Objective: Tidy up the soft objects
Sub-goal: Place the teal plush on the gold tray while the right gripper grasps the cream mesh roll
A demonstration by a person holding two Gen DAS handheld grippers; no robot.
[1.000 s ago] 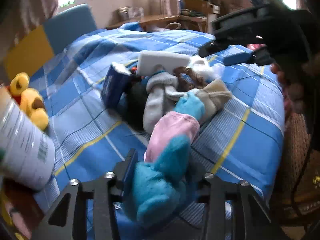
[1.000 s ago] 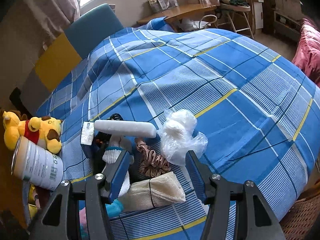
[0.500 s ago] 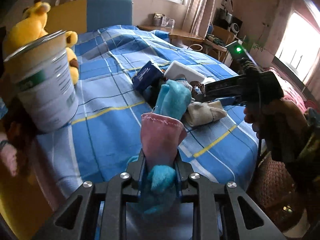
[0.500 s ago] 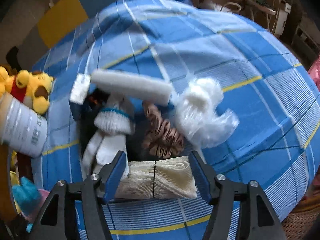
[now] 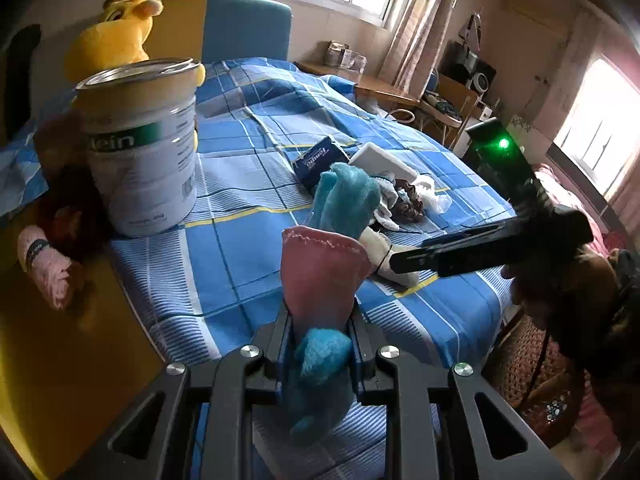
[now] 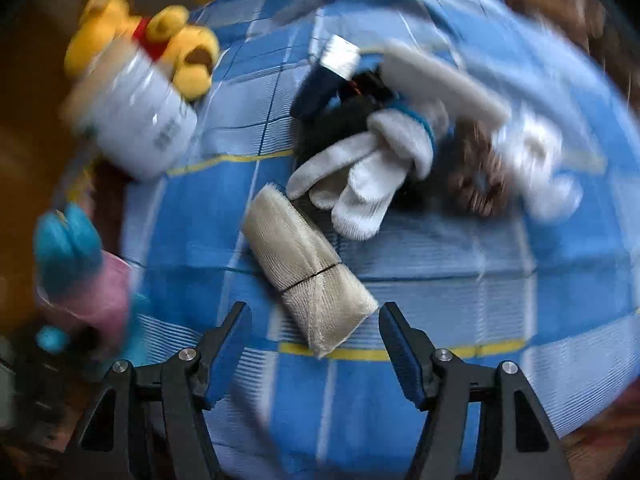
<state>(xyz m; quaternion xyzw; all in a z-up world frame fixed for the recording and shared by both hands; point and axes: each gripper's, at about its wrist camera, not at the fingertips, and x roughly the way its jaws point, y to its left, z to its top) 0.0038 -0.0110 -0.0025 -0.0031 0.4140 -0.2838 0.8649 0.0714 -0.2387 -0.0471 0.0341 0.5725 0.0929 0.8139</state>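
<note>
Left gripper (image 5: pixel 320 344) clamps the pink-and-blue sock (image 5: pixel 324 280); right gripper (image 6: pixel 314 340) hangs open.
Centre the open jaws on the beige roll (image 6: pixel 308 268) beside the white socks (image 6: pixel 360 176) — close squarely across it.

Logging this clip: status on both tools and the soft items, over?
Left tool shut on pink-and-teal sock, lifted. Right tool open above beige roll, not touching. White tin stands nearby; nothing blocking.
</note>
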